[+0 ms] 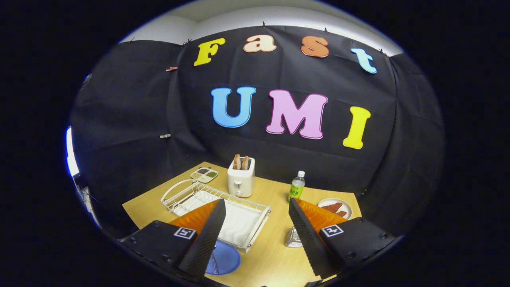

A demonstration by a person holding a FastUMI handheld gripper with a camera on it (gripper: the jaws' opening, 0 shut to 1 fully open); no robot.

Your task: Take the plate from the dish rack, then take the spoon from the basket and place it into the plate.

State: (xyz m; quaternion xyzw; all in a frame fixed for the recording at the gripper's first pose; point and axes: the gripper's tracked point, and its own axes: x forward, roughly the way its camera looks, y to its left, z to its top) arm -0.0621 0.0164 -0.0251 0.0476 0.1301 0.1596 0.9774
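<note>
My gripper (255,203) is open and held high above the table, with nothing between its fingers. A blue plate (228,258) lies flat on the table just in front of the white wire dish rack (243,223), partly hidden by the left finger (207,235). On the plate lies a thin metal piece that looks like the spoon (214,264). A small metal mesh basket (293,238) stands beside the right finger (306,235), which covers part of it. The rack holds only a white cloth or mat.
A white toaster (241,180) with two slices of bread stands behind the rack. A small divided tray (204,174) sits at the back left, a green-labelled bottle (297,186) to the right, and a plate with reddish food (335,207) beyond it. The wooden table (271,255) ends at the black cloth walls.
</note>
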